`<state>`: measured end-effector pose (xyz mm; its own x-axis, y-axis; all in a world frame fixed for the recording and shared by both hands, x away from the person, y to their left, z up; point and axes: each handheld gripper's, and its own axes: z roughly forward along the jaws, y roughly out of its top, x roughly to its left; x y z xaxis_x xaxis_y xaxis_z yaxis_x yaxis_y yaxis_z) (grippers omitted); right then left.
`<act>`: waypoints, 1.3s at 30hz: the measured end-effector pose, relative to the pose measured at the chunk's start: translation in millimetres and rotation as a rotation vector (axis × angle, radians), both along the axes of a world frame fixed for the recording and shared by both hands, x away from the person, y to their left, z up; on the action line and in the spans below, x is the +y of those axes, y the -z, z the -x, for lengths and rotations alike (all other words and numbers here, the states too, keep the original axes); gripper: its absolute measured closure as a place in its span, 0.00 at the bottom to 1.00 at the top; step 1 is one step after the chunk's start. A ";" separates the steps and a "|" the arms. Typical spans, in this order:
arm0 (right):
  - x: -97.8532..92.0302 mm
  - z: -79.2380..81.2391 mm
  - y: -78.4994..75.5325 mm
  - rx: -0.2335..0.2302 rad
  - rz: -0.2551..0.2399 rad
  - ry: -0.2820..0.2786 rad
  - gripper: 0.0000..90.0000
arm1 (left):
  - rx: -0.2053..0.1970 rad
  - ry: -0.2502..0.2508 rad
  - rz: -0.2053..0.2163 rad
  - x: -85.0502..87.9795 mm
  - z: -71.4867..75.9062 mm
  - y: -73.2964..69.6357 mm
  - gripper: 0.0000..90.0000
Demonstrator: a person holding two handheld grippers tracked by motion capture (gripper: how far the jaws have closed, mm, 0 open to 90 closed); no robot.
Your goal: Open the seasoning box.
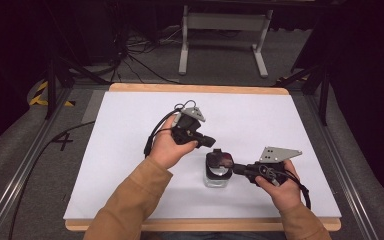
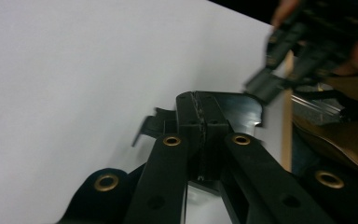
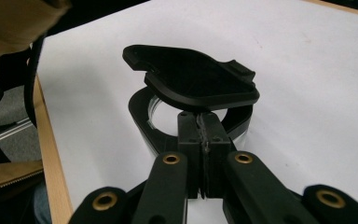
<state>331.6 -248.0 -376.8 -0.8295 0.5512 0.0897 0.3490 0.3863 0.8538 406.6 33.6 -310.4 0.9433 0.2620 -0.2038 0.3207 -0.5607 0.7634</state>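
1. One clear jar (image 1: 216, 176) stands upright on the white worktop (image 1: 130, 150), near its front edge and between the two hands. What is inside it cannot be made out.
2. Its black hinged lid (image 3: 193, 79) is flipped up above the black collar and tilts back from the mouth.
3. There are two claws, one jar and one lid.
4. The right claw (image 1: 239, 169) reaches in level from the jar's right; its jaws are pressed together right at the collar (image 3: 142, 116), under the raised lid.
5. The left claw (image 1: 211, 142) hovers just behind and left of the jar, jaws pressed together, nothing between them.
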 end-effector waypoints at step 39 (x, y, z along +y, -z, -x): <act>11.8 9.9 5.1 -0.011 0.007 -0.011 0.99 | -0.115 -0.008 -0.022 -11.9 32.0 14.9 1.00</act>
